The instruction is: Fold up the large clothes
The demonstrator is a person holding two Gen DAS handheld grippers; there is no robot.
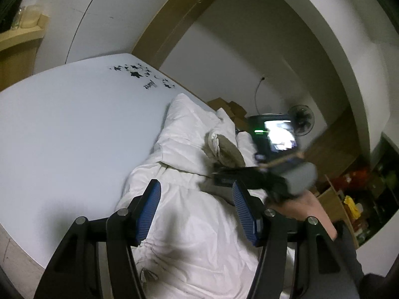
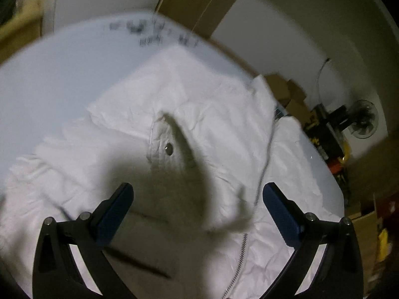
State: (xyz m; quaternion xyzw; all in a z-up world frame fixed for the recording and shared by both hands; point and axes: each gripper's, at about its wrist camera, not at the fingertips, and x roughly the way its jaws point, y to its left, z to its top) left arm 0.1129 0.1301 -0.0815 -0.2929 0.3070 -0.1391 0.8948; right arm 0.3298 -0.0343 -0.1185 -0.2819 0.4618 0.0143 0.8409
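Note:
A large white zip-up jacket [image 1: 192, 214] with an olive-lined hood [image 1: 224, 149] lies spread on a white table [image 1: 74, 124]. My left gripper [image 1: 197, 201] is open and empty just above the jacket's body. In the right wrist view the jacket [image 2: 212, 104] fills the middle, its zipper [image 2: 261, 177] running down the right side and a snap [image 2: 169, 147] by the collar. My right gripper [image 2: 198, 196] is open and empty above the jacket's olive hood lining [image 2: 174, 186]. The right gripper body [image 1: 279, 172] also shows in the left wrist view, blurred, over the hood.
The table has black butterfly decals [image 1: 139, 73] at its far corner. Cardboard boxes [image 1: 232, 109], a black fan [image 1: 301, 119] and cluttered shelves [image 1: 361, 199] stand beyond the table's right edge. A wooden door frame [image 1: 179, 17] is behind.

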